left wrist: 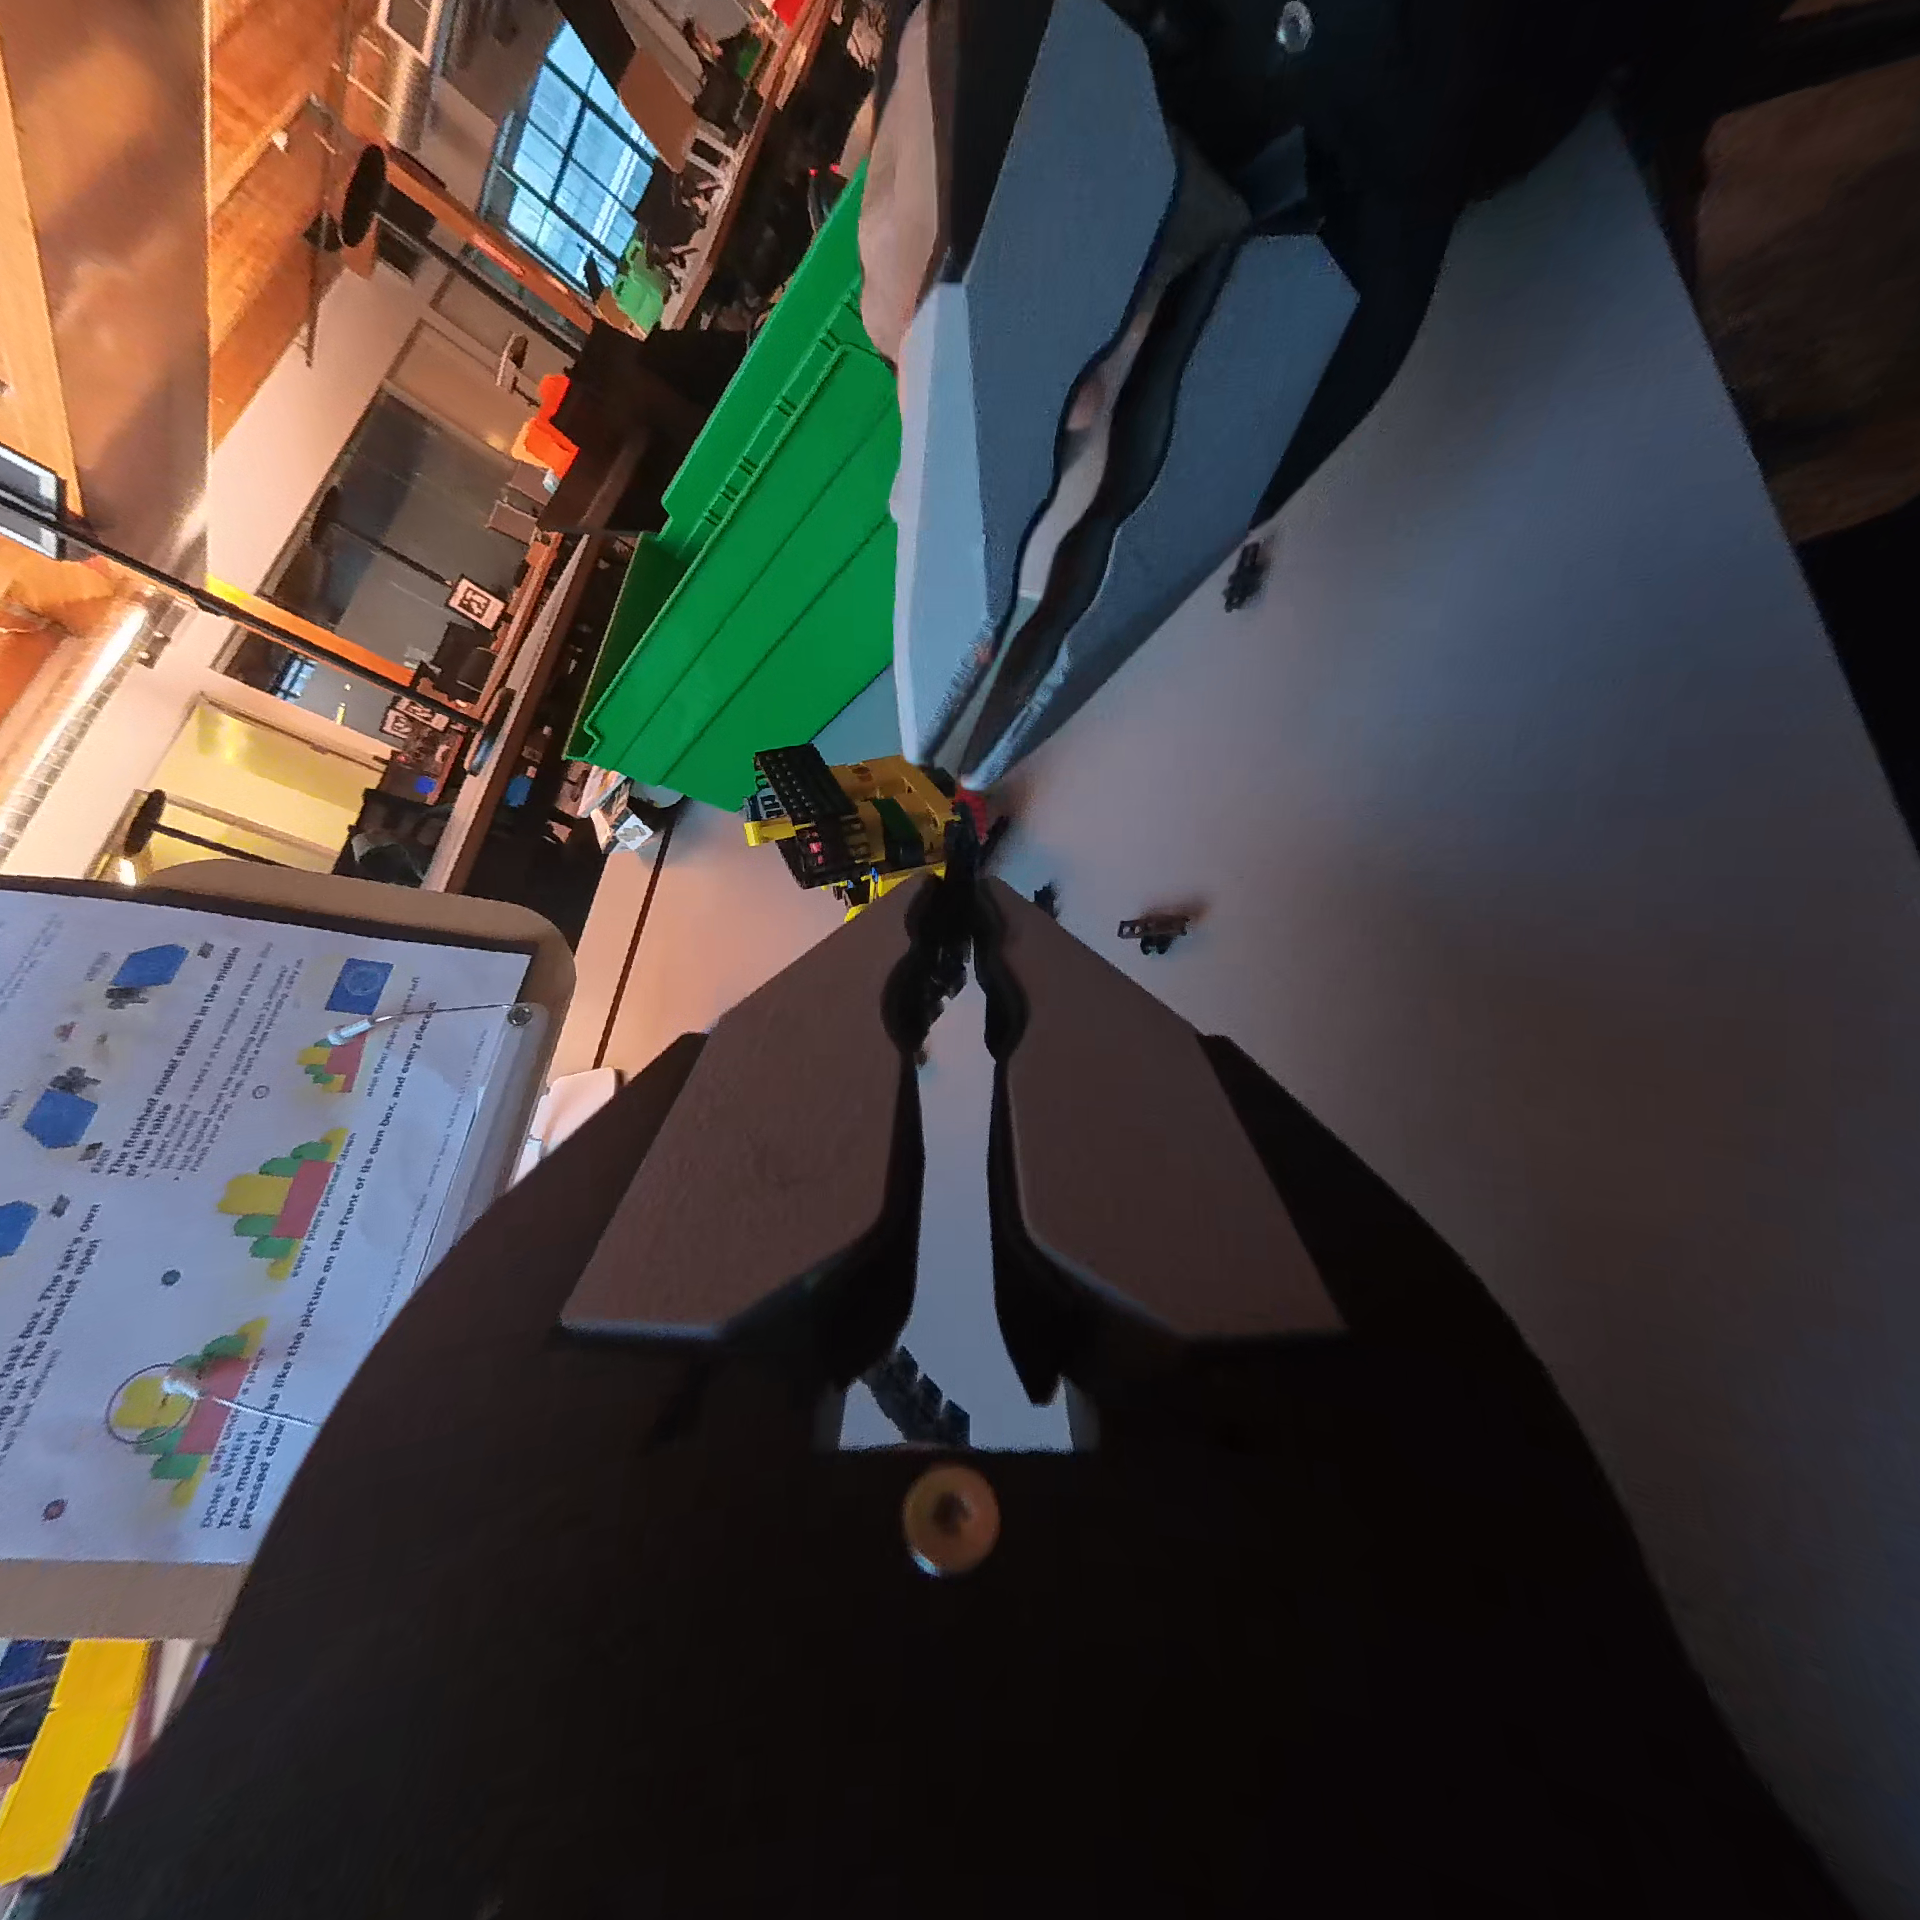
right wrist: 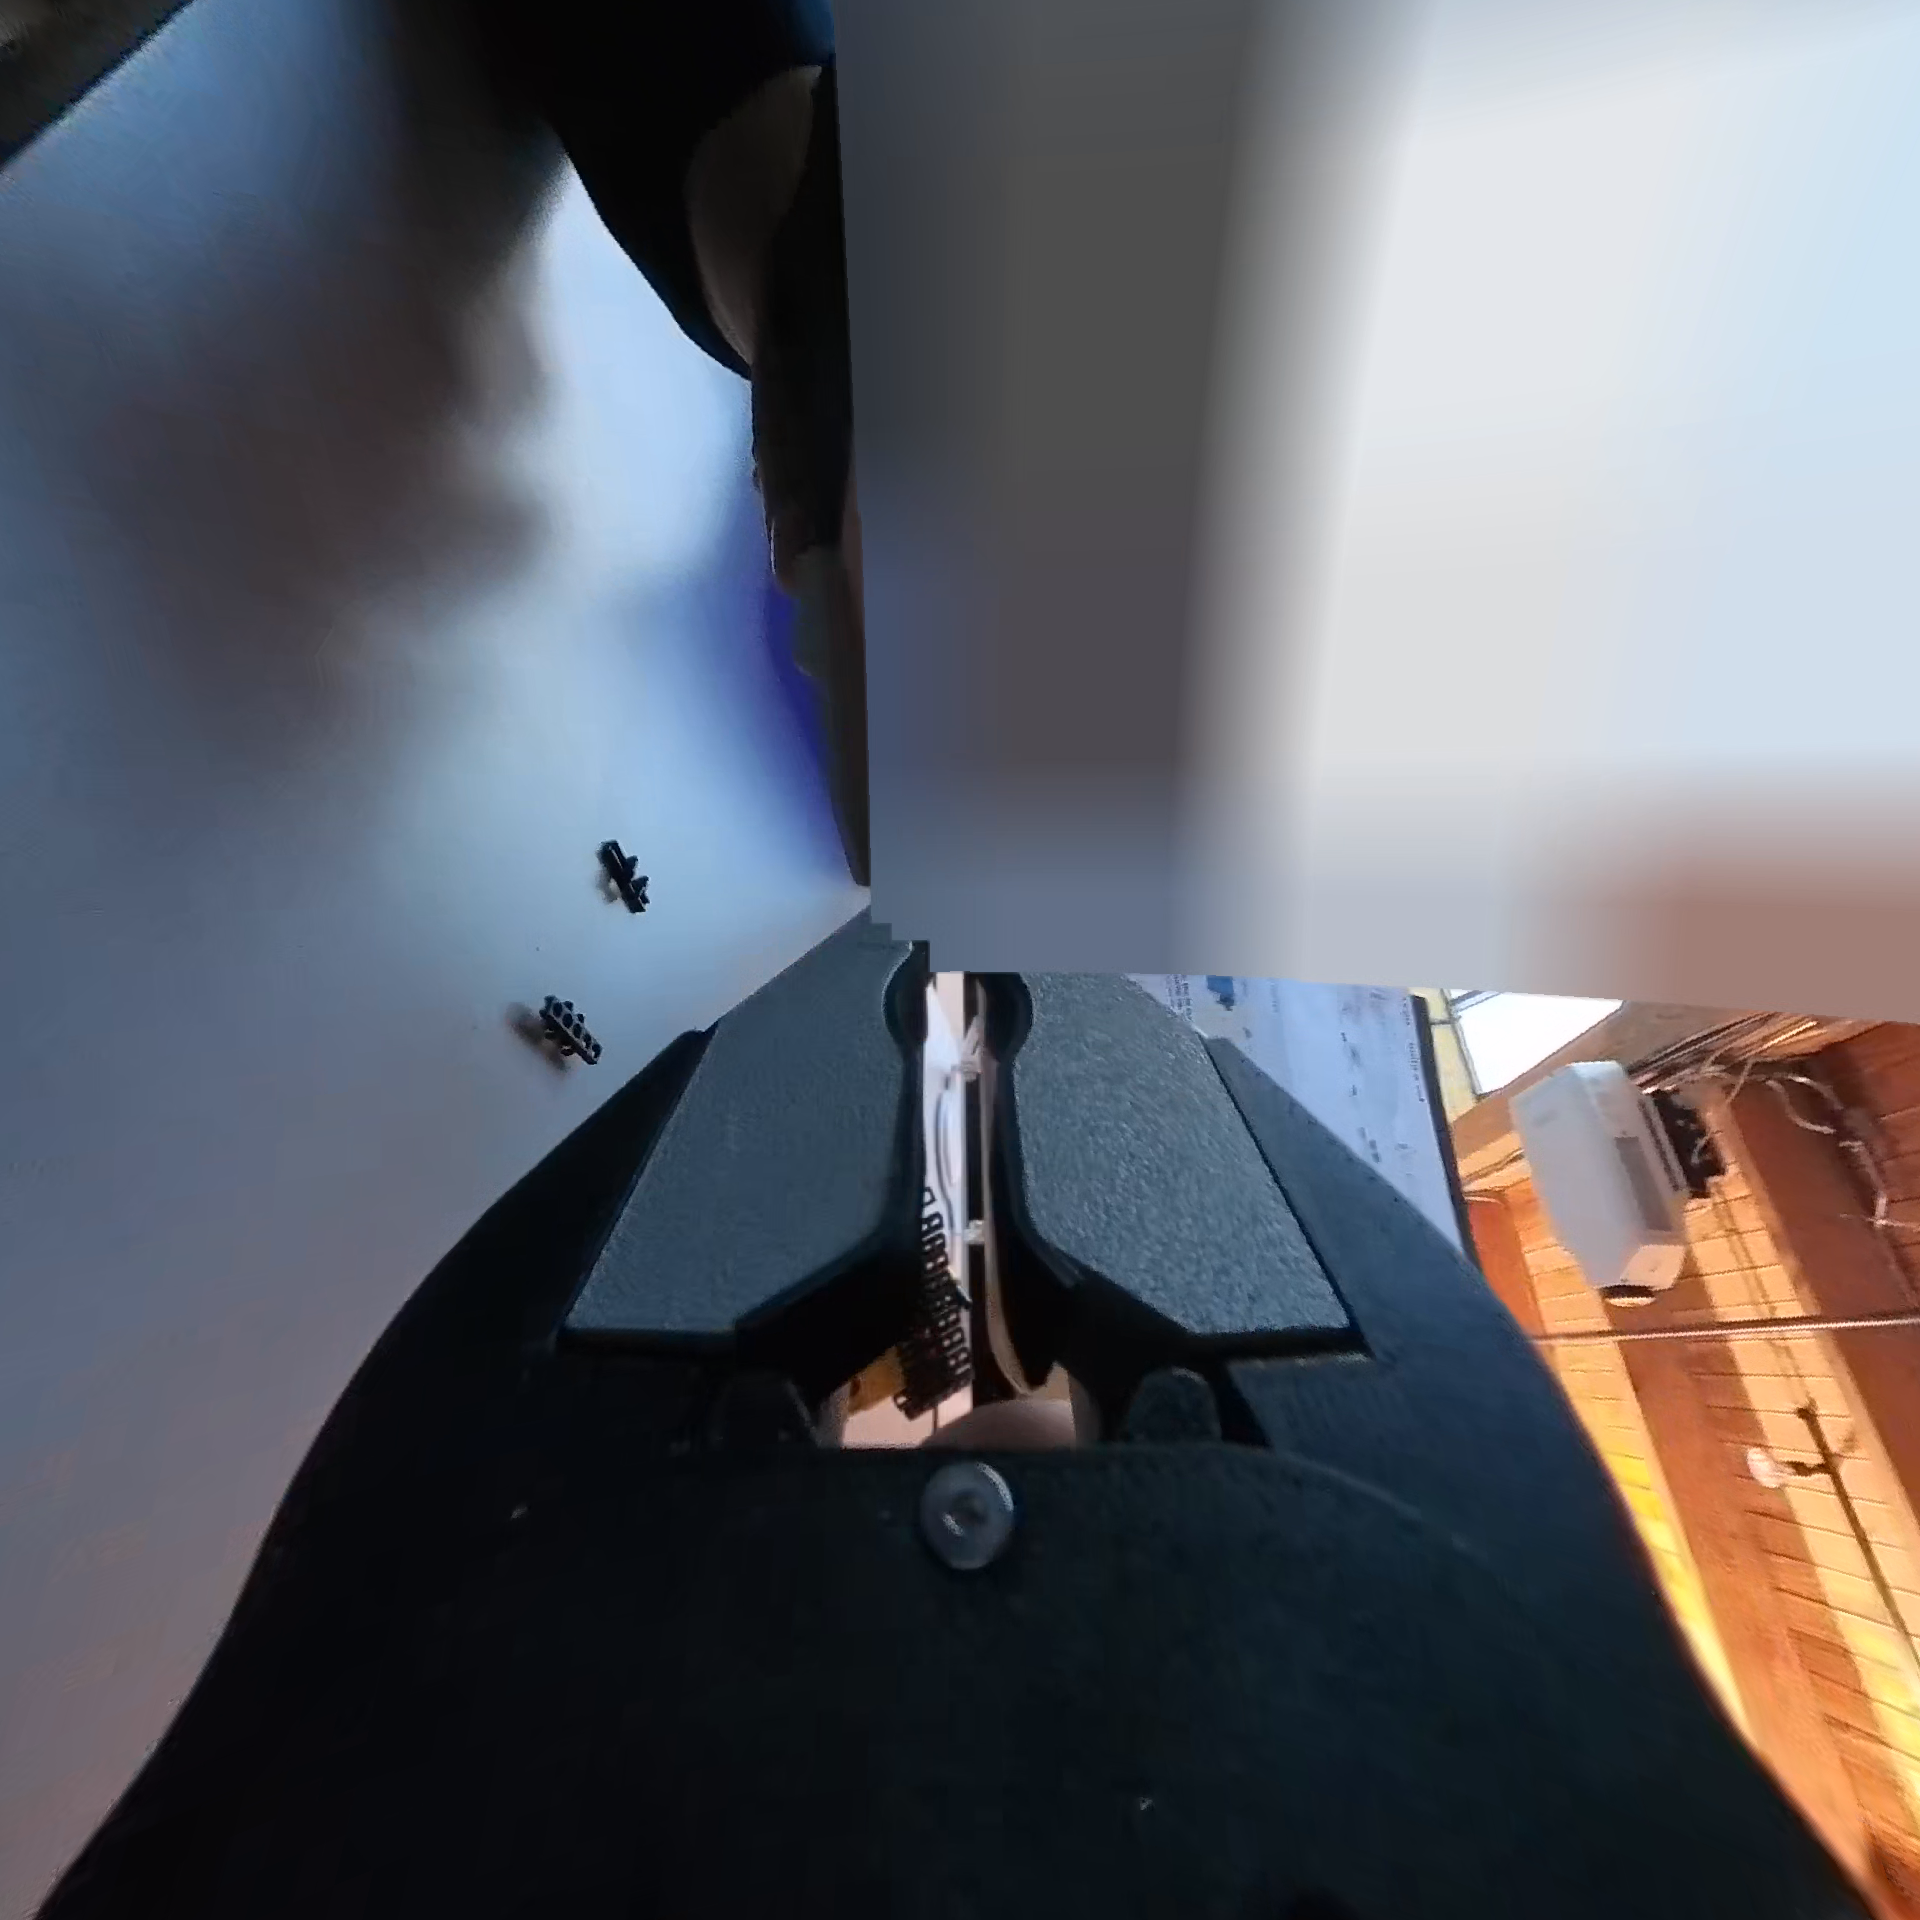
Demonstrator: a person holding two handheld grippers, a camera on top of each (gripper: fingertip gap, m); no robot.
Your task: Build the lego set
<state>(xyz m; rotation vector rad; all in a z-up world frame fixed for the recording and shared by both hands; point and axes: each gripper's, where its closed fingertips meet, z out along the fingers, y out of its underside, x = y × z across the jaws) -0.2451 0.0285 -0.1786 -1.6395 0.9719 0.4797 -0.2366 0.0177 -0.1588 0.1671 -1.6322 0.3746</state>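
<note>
The left gripper (left wrist: 951, 925) was nearly closed, pinching a thin black piece (left wrist: 954, 894) at its tips. The right gripper (left wrist: 961, 774), seen in the left wrist view coming from the opposite side, was narrowed with its tips met at a small red part (left wrist: 968, 805) beside that piece; whether anything was actually held there could not be told, since its own tips were masked in the right wrist view. Just behind the tips, the yellow-and-black model (left wrist: 847, 821) stood on the white table (left wrist: 1455, 935), toward its far edge before a green bin (left wrist: 769, 582). Two loose black parts (right wrist: 569, 1032) (right wrist: 623, 876) lay mid-table, well apart from the model. An instruction sheet (left wrist: 239, 1195) was propped at the left edge.

Step judged: a black piece being fitted onto the model side. Next move likely called for aligned pegs and a firm press, with the model braced.
</note>
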